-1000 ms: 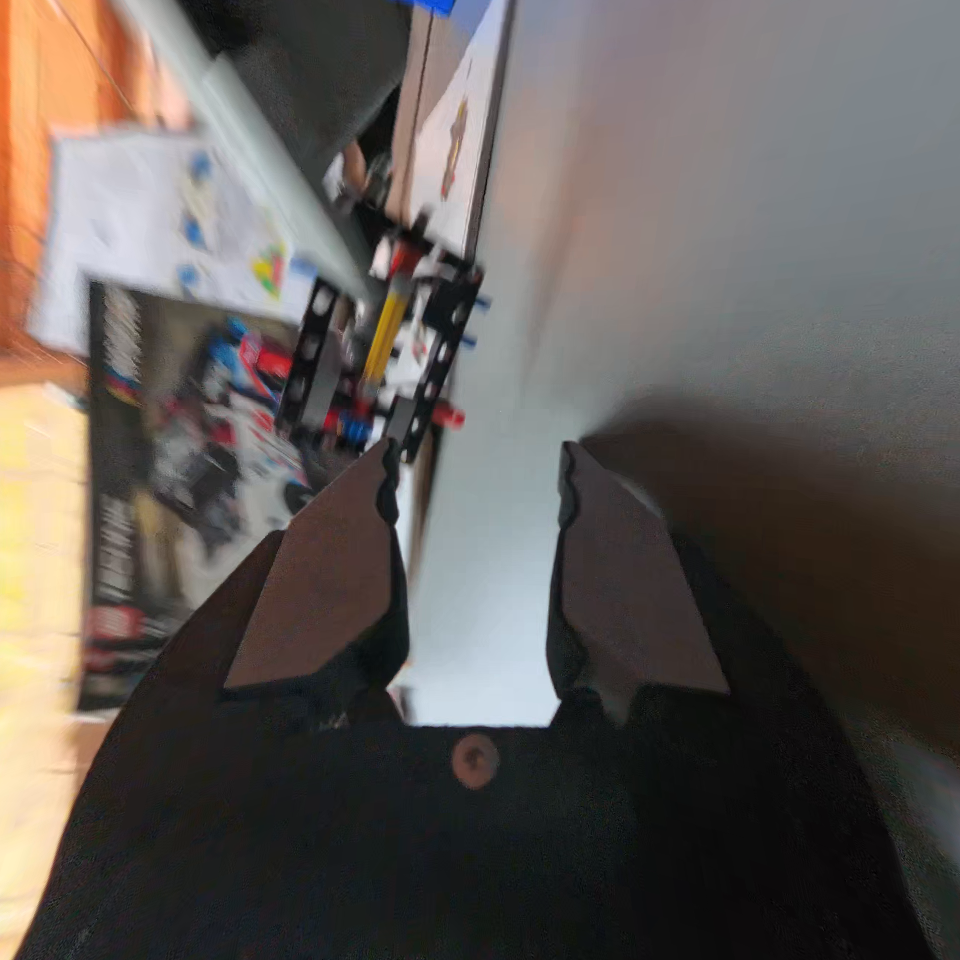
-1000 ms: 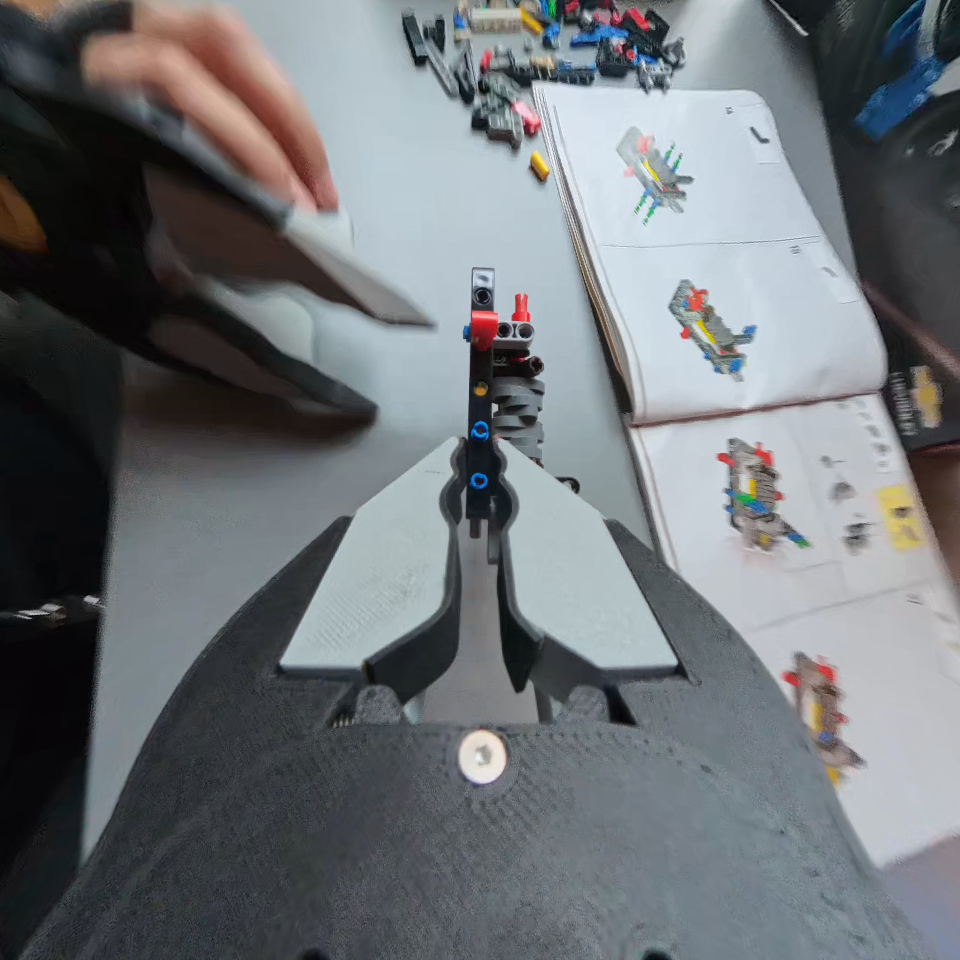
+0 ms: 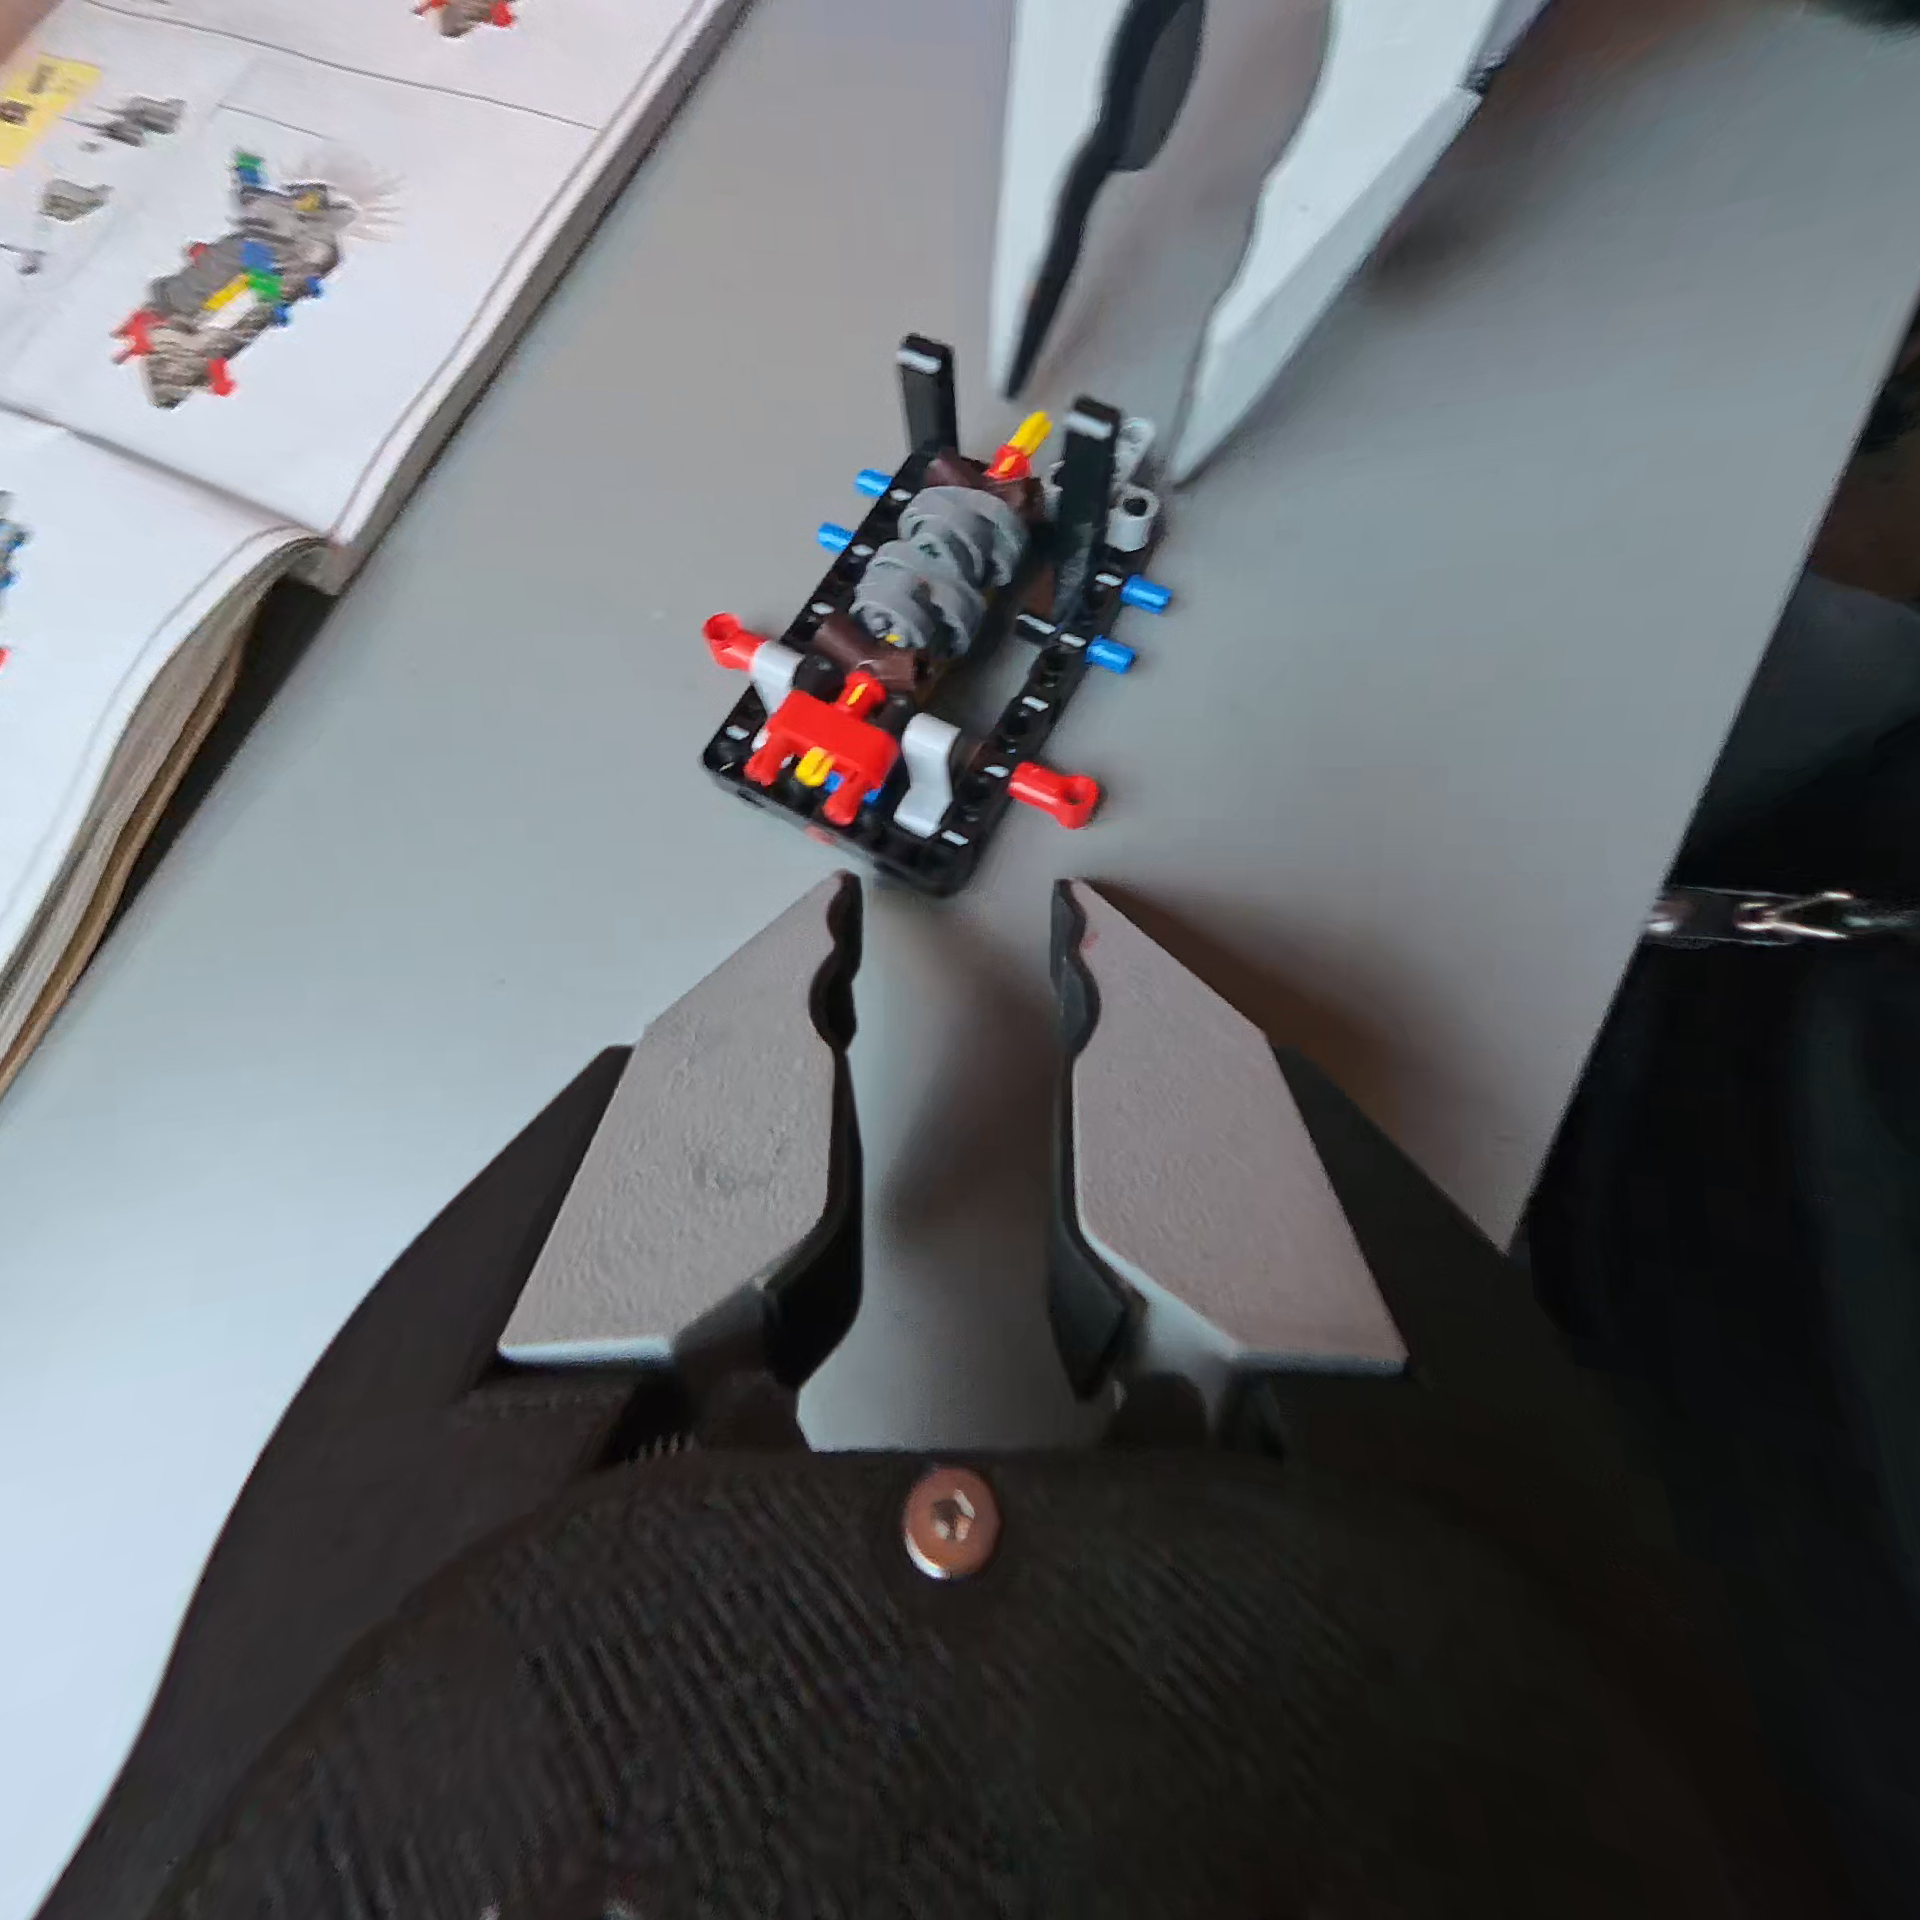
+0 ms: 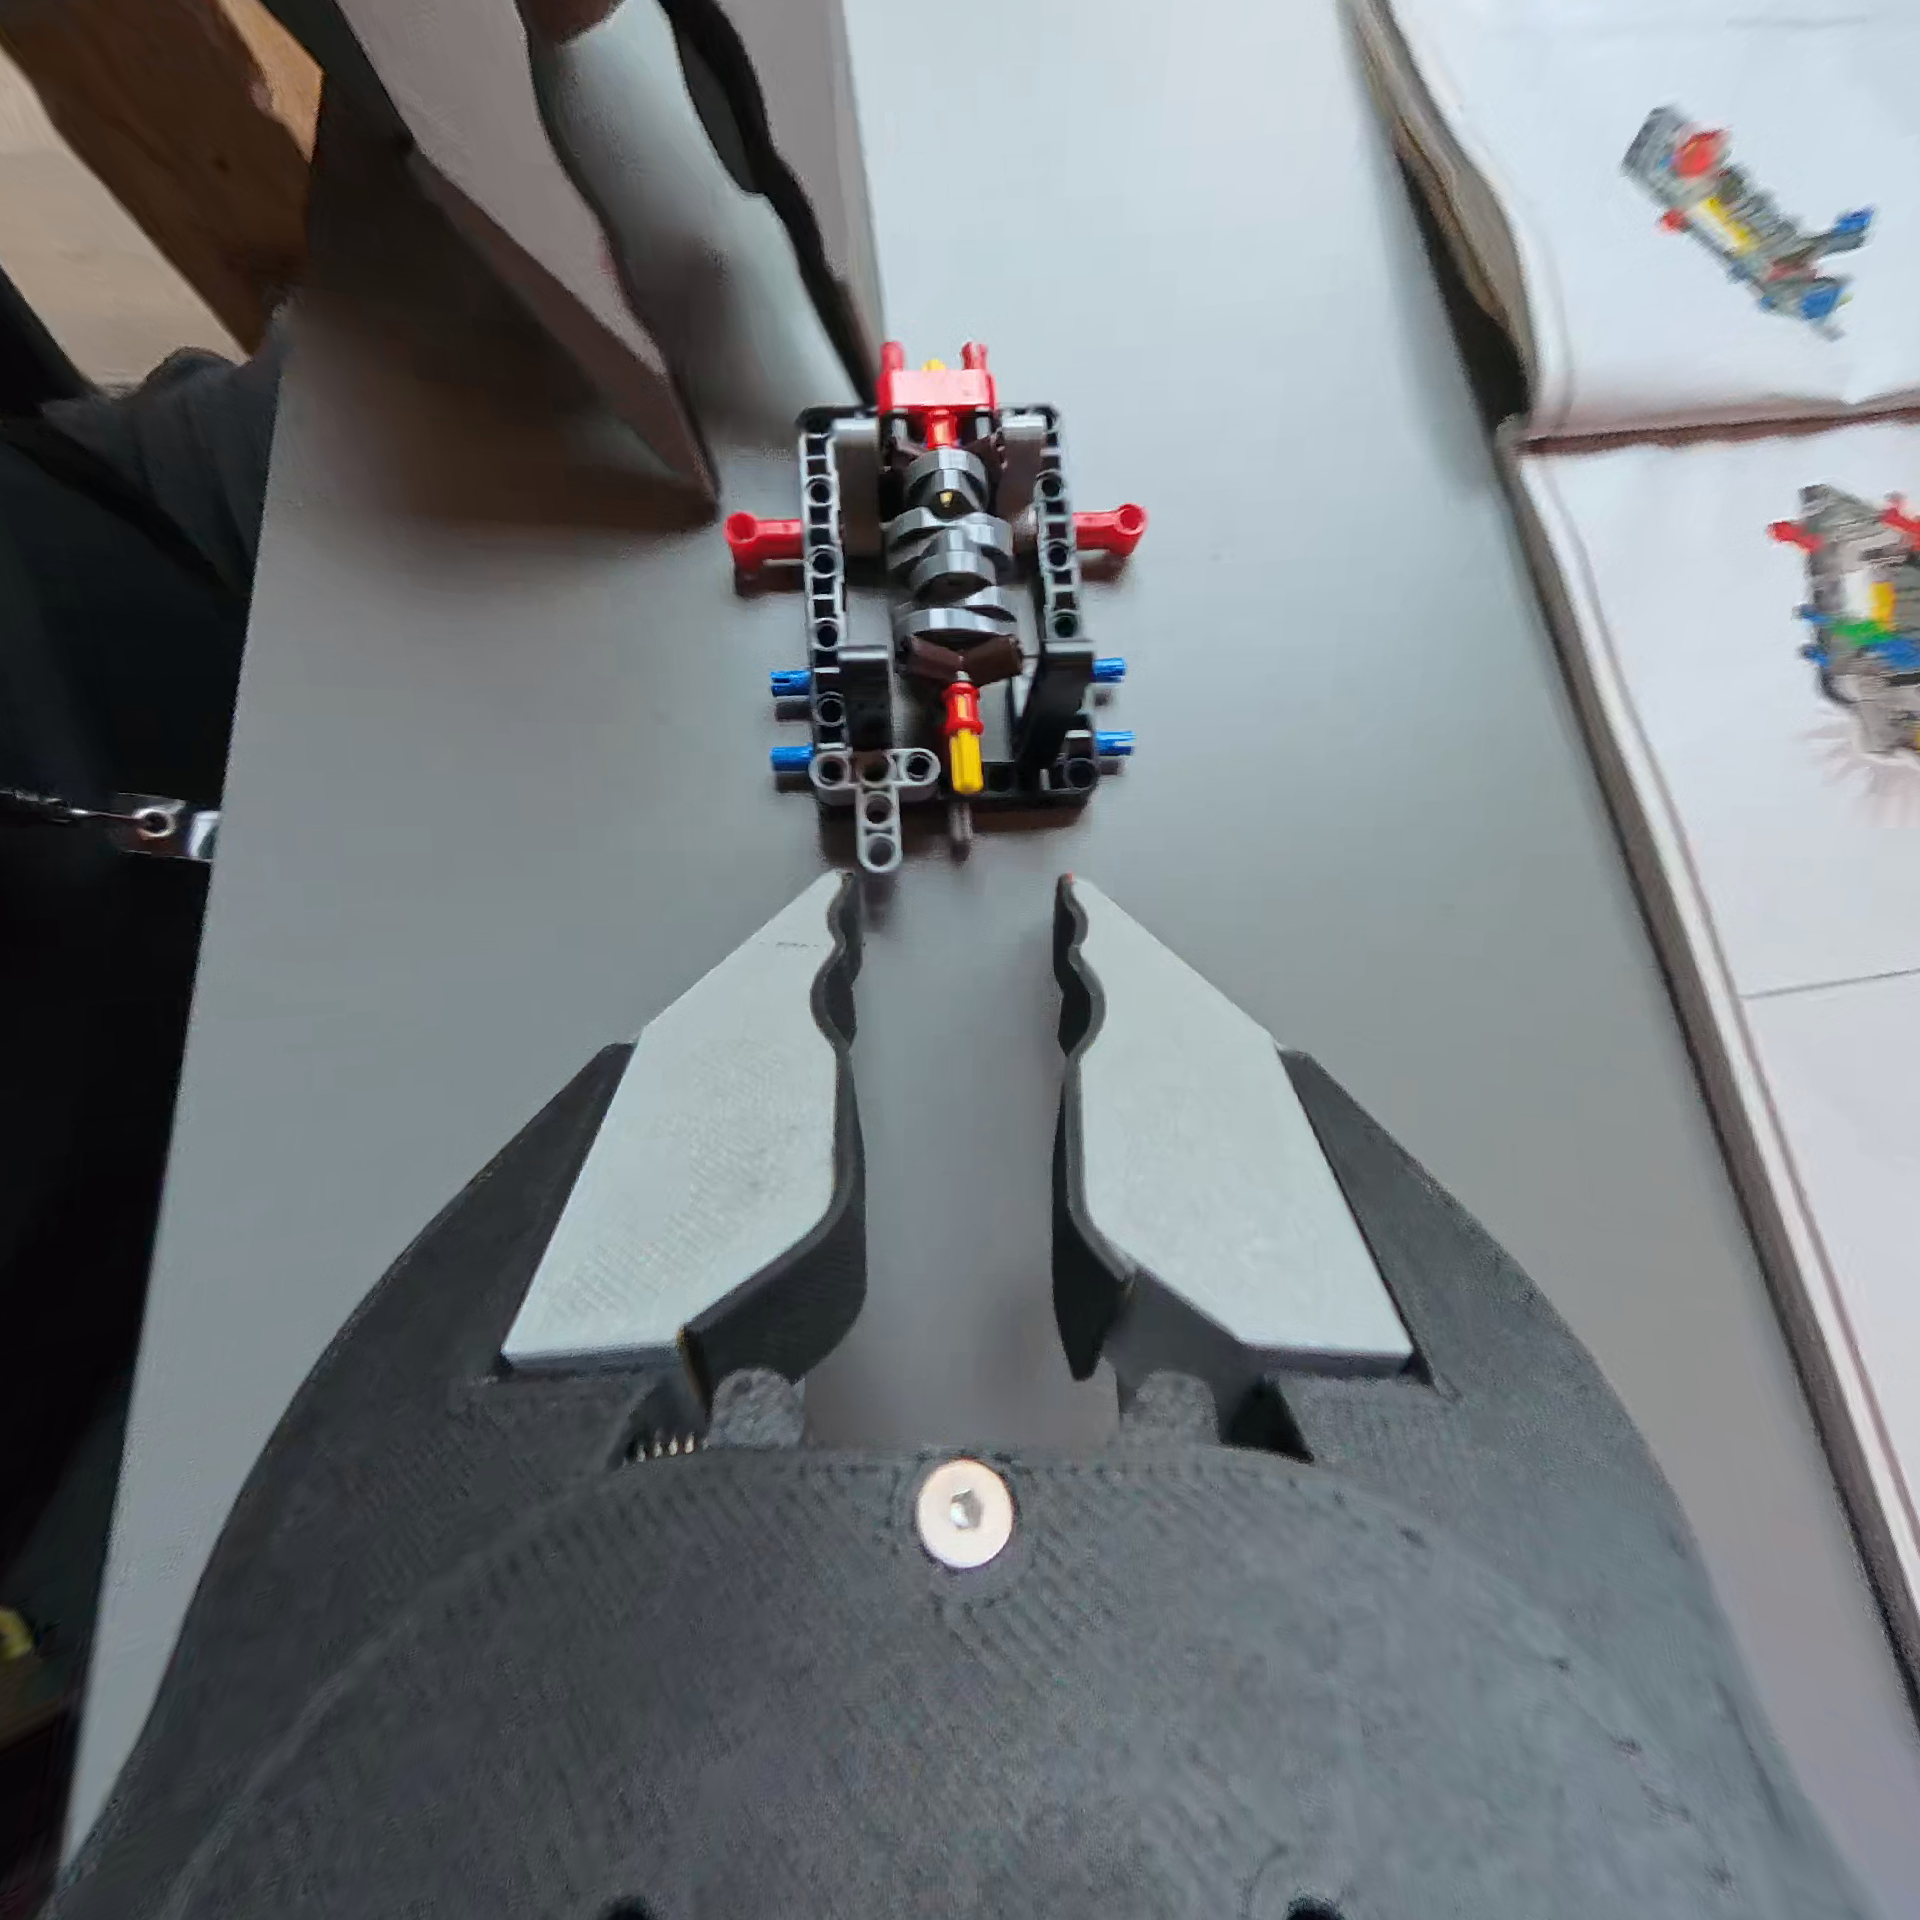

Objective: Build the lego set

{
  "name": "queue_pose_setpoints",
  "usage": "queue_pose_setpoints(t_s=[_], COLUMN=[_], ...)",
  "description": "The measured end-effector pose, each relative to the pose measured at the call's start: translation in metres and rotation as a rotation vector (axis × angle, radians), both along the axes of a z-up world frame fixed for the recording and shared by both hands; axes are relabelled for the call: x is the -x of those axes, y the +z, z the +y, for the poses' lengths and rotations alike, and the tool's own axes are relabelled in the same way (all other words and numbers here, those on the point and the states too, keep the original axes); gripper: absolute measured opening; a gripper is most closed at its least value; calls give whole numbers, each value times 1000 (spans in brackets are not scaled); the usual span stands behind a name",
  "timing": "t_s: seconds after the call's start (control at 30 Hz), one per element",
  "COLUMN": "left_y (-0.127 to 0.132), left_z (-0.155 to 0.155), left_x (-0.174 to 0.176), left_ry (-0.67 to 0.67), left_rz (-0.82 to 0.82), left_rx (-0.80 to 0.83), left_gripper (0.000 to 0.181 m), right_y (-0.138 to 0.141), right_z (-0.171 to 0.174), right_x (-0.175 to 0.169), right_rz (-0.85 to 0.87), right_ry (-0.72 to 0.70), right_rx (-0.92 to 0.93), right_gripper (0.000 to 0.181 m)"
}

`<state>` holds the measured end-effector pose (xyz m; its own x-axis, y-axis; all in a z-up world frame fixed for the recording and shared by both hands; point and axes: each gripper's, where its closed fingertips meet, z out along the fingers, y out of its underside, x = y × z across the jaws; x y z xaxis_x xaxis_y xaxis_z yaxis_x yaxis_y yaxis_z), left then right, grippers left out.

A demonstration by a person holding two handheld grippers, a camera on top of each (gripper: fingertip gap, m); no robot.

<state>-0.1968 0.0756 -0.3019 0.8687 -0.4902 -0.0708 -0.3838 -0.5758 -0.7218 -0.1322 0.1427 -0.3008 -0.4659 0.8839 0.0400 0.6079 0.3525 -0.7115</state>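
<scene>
1. While the lego assembly [image 4: 940,592] lies flat on the grey tabletop [image 4: 1247,727], neither gripper has hold of it: the left gripper [image 3: 956,904] and the right gripper [image 4: 954,899] each sit just short of opposite ends of the assembly, both with jaws apart and nothing between them.
2. The assembly is a black rectangular frame with a grey crank-like core down its middle, a red block at the end nearest the left gripper, and a red-and-yellow axle [image 4: 964,743] at the end nearest the right gripper. Blue pins and red connectors stick out of its long sides.
3. A light grey T-shaped piece [image 4: 878,795] lies at the corner of the assembly closest to the right gripper; whether it is pinned on or merely resting there cannot be told.
4. Lying flat probably keeps the assembly steady and its top face open for adding parts, with a gripper ready at each end to brace or lift it.
5. The open instruction booklet [image 3: 156,312] lies beside the assembly, near enough, it seems, to check the pictured step against the build.
6. No tray, box or other container shows; nothing is held in one.
</scene>
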Motion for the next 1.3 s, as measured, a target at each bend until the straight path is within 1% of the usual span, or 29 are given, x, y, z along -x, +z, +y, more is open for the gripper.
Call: queue_pose_setpoints(t_s=[0.07,0.17,0.27,0.33,0.43,0.5,0.57,0.7,0.73,0.83,0.93,1.03,1.2,1.3], left_y=[-1,-1,-1,-1,0,-1,-1,0,0,1,2,1,1,0], left_z=[2,10,22,31,35,32,30,31,32,35,42,47,56,59], left_x=[-7,-14,-17,-19,-24,-21,-9,20,28,47,53,53,63,65], left_ry=[-20,-35,-27,-27,-44,-46,-27,-12,-2,5,10,7,66,74], left_rz=[-35,-99,-144,-166,-197,-165,-86,15,43,169,285,295,179,148], left_rx=[23,57,79,91,107,93,48,-16,-35,-103,-168,-170,-106,-90], left_gripper=[36,31,18,13,17,17,18,26,25,13,11,9,12,13], right_y=[3,-1,4,6,5,11,18,24,25,27,31,32,34,35], right_z=[12,30,46,61,76,78,79,86,89,95,98,98,102,101], right_x=[0,-7,-7,-9,-15,-15,-15,-12,-11,-10,-10,-10,-10,-11], right_rz=[75,82,139,161,147,190,238,260,254,248,264,276,284,293], right_ry=[-28,-74,-121,-168,-217,-239,-252,-283,-289,-308,-318,-321,-342,-351], right_rx=[-7,-51,-102,-119,-118,-122,-121,-57,-27,51,76,71,75,74], right_gripper=[34,41,41,41,41,39,36,46,50,57,59,60,68,71])
